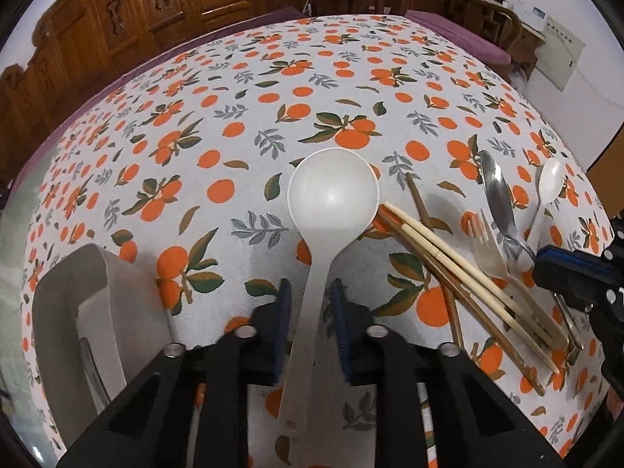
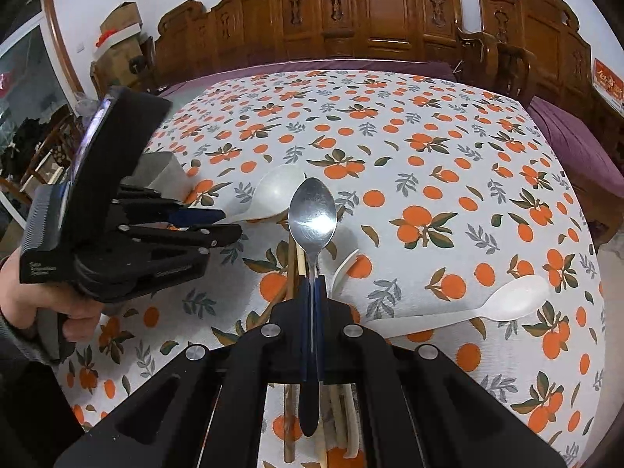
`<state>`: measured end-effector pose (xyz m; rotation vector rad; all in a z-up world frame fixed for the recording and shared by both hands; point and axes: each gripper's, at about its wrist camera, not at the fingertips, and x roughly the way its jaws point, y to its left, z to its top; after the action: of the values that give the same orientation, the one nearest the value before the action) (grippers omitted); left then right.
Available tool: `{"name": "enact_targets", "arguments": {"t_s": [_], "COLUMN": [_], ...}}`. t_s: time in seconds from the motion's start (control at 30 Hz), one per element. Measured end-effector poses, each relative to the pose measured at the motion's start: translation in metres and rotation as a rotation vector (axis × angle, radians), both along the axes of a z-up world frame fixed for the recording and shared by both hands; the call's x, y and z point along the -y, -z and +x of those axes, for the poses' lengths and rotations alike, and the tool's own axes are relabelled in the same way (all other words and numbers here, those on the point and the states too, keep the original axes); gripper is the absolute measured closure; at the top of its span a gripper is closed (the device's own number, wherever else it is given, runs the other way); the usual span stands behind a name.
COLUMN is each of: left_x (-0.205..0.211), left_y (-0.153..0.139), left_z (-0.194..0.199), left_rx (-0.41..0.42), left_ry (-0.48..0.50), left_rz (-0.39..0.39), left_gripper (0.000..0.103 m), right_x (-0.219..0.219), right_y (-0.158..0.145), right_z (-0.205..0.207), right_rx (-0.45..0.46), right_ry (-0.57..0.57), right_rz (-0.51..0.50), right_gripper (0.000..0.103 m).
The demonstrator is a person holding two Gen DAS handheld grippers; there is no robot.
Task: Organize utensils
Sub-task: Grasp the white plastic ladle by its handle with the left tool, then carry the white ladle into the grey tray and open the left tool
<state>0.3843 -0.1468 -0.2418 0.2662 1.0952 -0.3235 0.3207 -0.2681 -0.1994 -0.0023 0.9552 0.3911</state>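
Close in, the right claw point(image 2: 311, 304) tilts downward, pinching a metal spoon point(image 2: 314, 210) by its handle above the chopsticks point(image 1: 460, 269). Beside it, the left claw point(image 1: 310, 304) straddles a white ladle point(image 1: 333, 191), jaws narrow but not visibly pressing. Two white plastic spoons point(image 2: 511, 300) and one fork point(image 1: 487, 249) lie alongside; the orange-print tabletop point(image 1: 312, 78) beyond lies open.

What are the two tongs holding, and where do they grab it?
The right tongs pinch the shiny metal spoon by its handle, just below the bowl. The left tongs sit around the big white plastic ladle's handle; whether they squeeze it cannot be told.
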Motion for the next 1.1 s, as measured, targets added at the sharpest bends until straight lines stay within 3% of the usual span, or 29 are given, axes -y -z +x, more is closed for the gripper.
{"name": "enact_targets", "arguments": {"t_s": [0.07,0.27,1.1], "left_x": [0.003,0.005,-0.079], "left_y": [-0.001,-0.011,-0.088], "left_z": [-0.001,-0.011,-0.076], "left_rx": [-0.003,0.037,0.165], "left_ry": [0.007,0.023,-0.055], "left_rz": [0.002,0.03,-0.08], "left_gripper": [0.094,0.095,0.095], "right_x": [-0.001,-0.004,-0.046], "right_y": [0.0,-0.001,-0.022], "right_z": [0.0,-0.001,-0.029], "right_rx": [0.0,0.003,0.063], "right_ry": [-0.002,-0.007,-0.071], "right_rz": [0.002,0.005,0.018], "right_gripper": [0.099,0.099,0.099]}}
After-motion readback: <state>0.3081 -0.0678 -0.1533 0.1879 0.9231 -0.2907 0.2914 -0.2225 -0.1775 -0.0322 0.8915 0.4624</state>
